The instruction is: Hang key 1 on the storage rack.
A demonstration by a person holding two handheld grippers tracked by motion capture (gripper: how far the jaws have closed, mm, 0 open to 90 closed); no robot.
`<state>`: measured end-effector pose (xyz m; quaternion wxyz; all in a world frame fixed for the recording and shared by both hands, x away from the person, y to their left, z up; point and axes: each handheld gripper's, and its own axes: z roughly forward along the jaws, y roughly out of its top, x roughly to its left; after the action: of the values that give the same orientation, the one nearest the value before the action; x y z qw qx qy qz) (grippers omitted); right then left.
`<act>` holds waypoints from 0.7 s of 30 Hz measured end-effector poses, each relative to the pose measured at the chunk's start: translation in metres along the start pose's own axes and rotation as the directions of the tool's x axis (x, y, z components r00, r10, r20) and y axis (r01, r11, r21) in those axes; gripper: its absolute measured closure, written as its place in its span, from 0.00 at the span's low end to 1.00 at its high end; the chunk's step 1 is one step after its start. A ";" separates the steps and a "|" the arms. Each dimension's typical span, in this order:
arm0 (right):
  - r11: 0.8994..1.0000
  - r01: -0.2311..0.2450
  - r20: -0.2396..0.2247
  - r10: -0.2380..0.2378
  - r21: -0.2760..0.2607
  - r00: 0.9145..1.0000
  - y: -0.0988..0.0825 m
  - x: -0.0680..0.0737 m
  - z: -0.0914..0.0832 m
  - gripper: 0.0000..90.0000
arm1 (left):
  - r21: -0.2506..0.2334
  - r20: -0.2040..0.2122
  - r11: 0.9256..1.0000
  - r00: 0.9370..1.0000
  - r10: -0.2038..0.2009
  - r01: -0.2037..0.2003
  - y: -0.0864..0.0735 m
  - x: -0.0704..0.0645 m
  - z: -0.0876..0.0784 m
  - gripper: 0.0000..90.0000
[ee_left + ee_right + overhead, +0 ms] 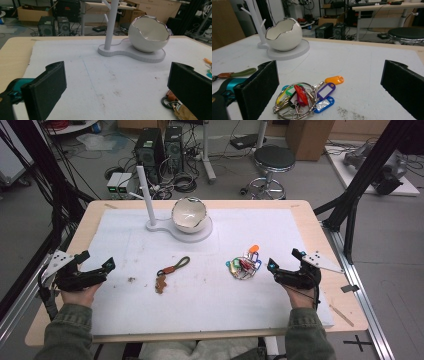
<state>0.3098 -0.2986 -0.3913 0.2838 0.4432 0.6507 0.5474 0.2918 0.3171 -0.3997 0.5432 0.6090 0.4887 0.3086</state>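
Grippers: the left gripper rests at the left edge of the white mat, the right gripper at its right side; both have jaws spread wide with nothing between them, as each gripper view confirms.
White mat: it covers most of the wooden table; its surface is soft-looking and marked with brown specks. A jaw tip pressed down hard for a low pick could, I judge, dig in or drag the mat and shift everything on it.
Stand: a white stand sits at the far middle, with a thin pegged post rising from it. The post looks top-heavy to bump; a hand sweeping across could knock it or slide the base.
Egg-shaped bowl: the cracked-shell bowl sits on the stand's round part, just right of the post. It looks like glazed ceramic with a jagged rim, so a dropped metal item could chip it or tip it.
Bunch of key tags: the bunch of key tags lies just left of the right gripper, near its jaws. Loose rings and coloured tags splay out, so a pinch may catch one tag and let the rest swing or slip.
Strap keychain: the strap keychain lies mid-mat, well apart from both grippers; being flat and limp, it may slide away from closing jaws.
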 end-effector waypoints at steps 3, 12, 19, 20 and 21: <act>1.000 -0.005 0.001 0.005 0.002 1.000 0.000 -0.001 0.000 0.01 | 0.004 -0.002 1.000 1.000 0.000 0.000 0.000 0.001 0.000 0.03; 1.000 -0.014 0.004 0.014 0.011 1.000 0.000 -0.004 -0.002 0.01 | 0.014 0.005 1.000 1.000 0.001 -0.001 0.000 0.001 0.001 0.03; 1.000 -0.018 0.003 0.018 0.018 1.000 0.000 -0.004 -0.001 0.01 | 0.019 0.012 1.000 1.000 -0.005 0.004 0.000 0.001 0.001 0.03; 1.000 -0.018 0.002 0.017 0.018 1.000 0.000 -0.004 -0.001 0.01 | 0.020 0.013 1.000 1.000 -0.003 0.003 -0.001 0.001 0.001 0.03; 1.000 -0.018 0.001 0.018 0.018 1.000 0.000 -0.004 -0.001 0.01 | 0.022 0.015 1.000 1.000 -0.002 0.002 -0.001 0.001 0.001 0.03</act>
<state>0.3105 -0.3025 -0.3918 0.2753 0.4519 0.6514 0.5438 0.2928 0.3174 -0.4005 0.5406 0.6166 0.4885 0.2982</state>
